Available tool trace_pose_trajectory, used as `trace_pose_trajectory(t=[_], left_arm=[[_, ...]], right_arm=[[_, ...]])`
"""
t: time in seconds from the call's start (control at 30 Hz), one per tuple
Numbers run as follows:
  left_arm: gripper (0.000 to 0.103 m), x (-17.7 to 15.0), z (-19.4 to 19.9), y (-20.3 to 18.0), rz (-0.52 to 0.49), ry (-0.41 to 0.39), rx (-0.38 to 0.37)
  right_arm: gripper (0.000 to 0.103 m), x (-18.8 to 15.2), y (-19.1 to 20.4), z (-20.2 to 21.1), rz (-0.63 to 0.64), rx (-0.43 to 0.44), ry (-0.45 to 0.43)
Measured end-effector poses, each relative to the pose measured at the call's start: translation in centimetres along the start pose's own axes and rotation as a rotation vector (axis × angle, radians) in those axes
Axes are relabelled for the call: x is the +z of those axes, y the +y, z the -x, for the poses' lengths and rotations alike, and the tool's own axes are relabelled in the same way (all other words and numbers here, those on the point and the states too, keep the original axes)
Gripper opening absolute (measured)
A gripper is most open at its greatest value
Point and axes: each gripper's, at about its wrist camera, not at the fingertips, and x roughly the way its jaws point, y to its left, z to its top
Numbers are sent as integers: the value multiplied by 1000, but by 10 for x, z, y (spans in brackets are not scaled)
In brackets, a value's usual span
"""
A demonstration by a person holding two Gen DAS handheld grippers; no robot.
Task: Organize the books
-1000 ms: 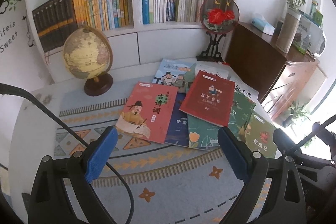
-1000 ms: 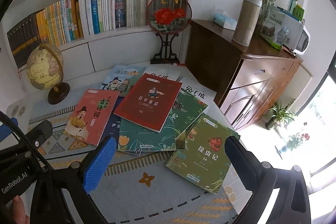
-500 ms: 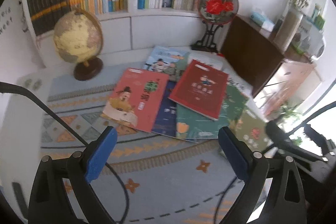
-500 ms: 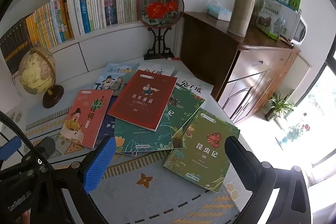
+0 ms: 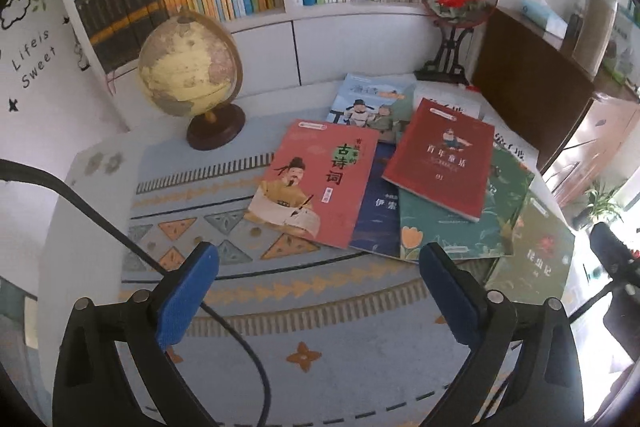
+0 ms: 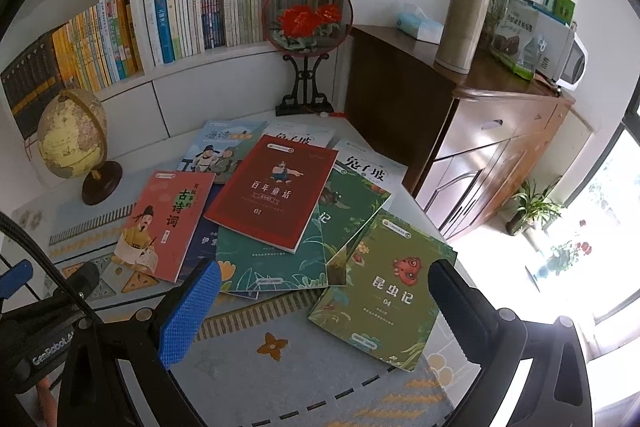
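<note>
On the white table [image 5: 60, 235] with the patterned blue-grey mat [image 5: 280, 307], lying fanned and overlapping: a salmon-pink poetry book [image 5: 316, 183], a dark red storybook [image 6: 276, 193] topmost, a teal floral book [image 6: 276, 263], an olive-green insect book [image 6: 384, 291] nearest the table's right edge. Behind, standing by the white bookshelf [image 5: 292, 23], a beige globe on a brown base [image 5: 190, 71]. Hovering above the mat, both spread wide and holding nothing: left gripper [image 5: 320, 291], right gripper [image 6: 324, 311].
</note>
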Motion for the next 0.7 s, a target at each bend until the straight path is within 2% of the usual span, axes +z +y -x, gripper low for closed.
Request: trace_pose_trajectory(t=[0.13,0.23,0.5,0.7], left_arm=[[100,-1,-11,1,-1,48,-37],[100,-4,-22,0,13,108,-103],[101,-8,-26,-13,-22,111,-87],[100,-11,-39,-17,-43,152,-64]], right_arm=[[103,-2,-2,-4,-10,10,16],[103,-2,-3,-4,-11,9,14],[103,-3,-8,-8,-19,9,21],[103,-5,-5,-13,-9,9,32]])
